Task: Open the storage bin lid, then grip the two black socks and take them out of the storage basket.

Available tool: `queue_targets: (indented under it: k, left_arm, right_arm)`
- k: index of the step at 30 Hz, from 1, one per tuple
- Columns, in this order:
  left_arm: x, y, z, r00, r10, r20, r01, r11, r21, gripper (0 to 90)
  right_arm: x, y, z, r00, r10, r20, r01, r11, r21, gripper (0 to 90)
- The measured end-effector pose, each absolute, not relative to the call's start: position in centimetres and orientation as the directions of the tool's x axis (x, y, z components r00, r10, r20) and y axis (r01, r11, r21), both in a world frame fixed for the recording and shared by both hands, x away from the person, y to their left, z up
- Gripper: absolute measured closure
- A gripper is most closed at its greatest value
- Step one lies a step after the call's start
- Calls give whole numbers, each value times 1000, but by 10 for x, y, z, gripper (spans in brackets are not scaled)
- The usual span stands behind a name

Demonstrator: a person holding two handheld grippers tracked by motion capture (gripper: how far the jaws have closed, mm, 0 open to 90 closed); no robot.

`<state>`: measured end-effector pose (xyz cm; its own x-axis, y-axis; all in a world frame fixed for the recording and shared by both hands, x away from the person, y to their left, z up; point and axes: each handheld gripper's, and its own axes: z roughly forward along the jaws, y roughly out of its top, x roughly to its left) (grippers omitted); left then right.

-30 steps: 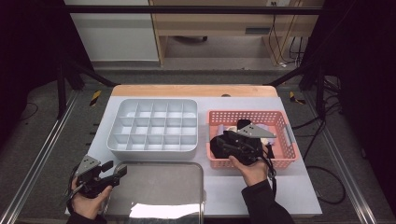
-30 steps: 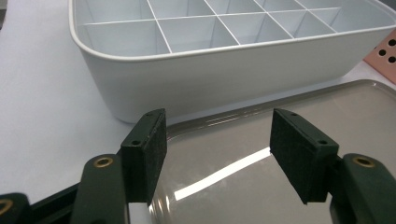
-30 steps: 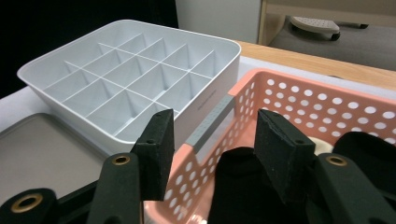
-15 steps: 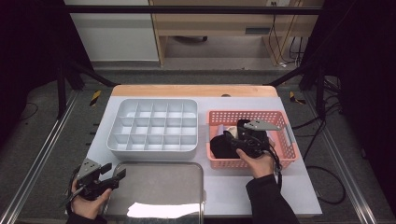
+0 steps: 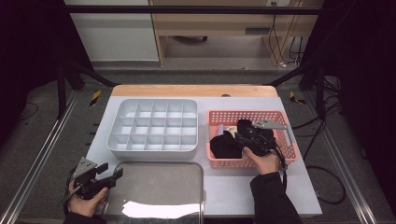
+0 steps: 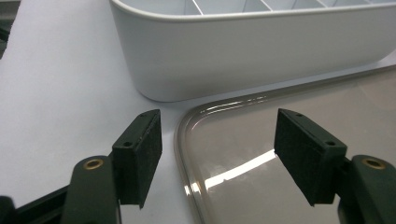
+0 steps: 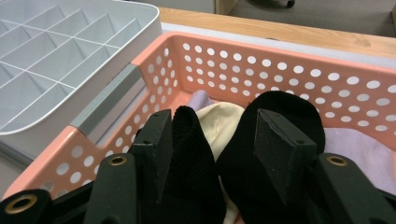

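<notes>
Grippers over tray and basket

Left gripper point(image 6: 217, 154), its flat black jaws just opened wide and empty, straddles the glossy metal tray's point(image 5: 159, 186) rounded near-left corner; right gripper point(image 7: 210, 154), jaws parted, hangs over soft black socks point(image 7: 280, 112) in the perforated pink basket point(image 5: 280, 161), far right.

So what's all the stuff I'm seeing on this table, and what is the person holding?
divided tray: one, pale grey, many compartments, middle of the table
basket: one, salmon pink, perforated, right of the divided tray
black socks: at least two, in the basket
cream sock: one, between the black ones
lilac cloth: one, in the basket
metal tray: one, shiny, near edge
table: one, white top, wooden far edge
left gripper: black, jaws open over the metal tray's corner
right gripper: black, jaws apart over the socks
</notes>
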<state>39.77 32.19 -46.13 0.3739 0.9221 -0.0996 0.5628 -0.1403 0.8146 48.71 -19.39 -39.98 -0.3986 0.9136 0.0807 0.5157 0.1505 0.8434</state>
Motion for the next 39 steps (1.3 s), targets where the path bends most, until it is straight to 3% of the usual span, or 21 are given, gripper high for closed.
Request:
queue_targets:
  k: [16,28,35,39]
  left_arm:
    - [396,324,-458,405,906,-118,560,-145,816,366]
    - [395,328,-455,376,920,-113,562,-129,817,384]
    - [395,327,-454,384,916,-117,560,-130,819,387]
    - [395,327,-454,384,916,-117,560,-131,818,389]
  right_arm:
    - [494,-168,-417,-449,893,28,560,257,788,450]
    - [499,-164,-425,-426,904,-10,590,286,755,461]
    - [502,-161,-429,-424,905,-18,606,299,737,521]
    - [503,-160,-430,-422,906,-25,625,311,716,676]
